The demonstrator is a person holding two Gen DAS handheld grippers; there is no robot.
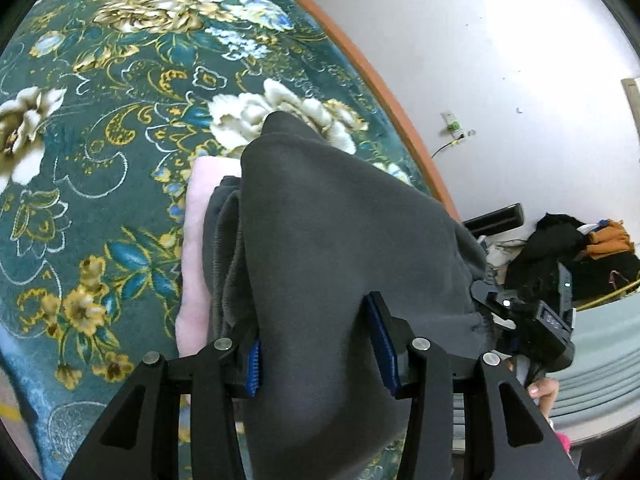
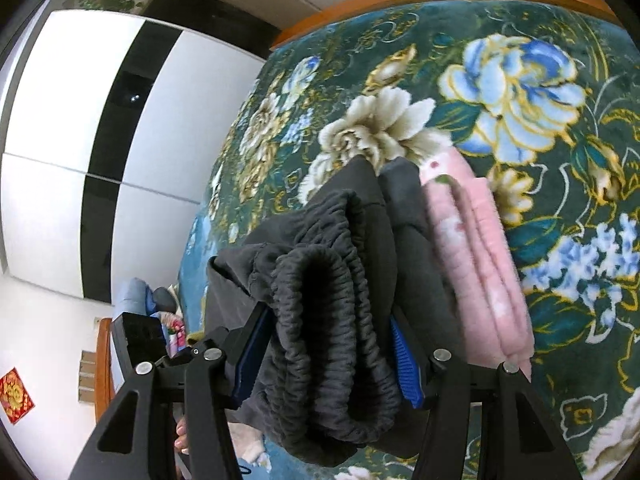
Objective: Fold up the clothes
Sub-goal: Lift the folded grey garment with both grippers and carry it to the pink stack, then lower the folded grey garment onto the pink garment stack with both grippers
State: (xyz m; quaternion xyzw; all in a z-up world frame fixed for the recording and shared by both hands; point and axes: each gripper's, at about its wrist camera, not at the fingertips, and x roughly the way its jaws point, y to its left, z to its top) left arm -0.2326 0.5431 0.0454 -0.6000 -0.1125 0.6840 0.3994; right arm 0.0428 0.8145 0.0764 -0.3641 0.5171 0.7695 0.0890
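A folded dark grey garment [image 1: 340,240] with an elastic waistband [image 2: 324,320] lies on a folded pink garment [image 1: 196,248], which rests on the floral bedspread [image 1: 80,160]. My left gripper [image 1: 316,344] is shut on the grey garment's plain fold. My right gripper [image 2: 328,344] is shut on the bunched waistband end. The pink garment [image 2: 476,264] shows to the right of the grey one in the right wrist view. The right gripper's body [image 1: 536,320] shows at the grey garment's right edge in the left wrist view.
The bed has an orange wooden edge [image 1: 384,92]. A pile of dark and orange clothes [image 1: 580,252] lies on the floor beyond the bed. A white and black wardrobe [image 2: 100,152] stands left of the bed.
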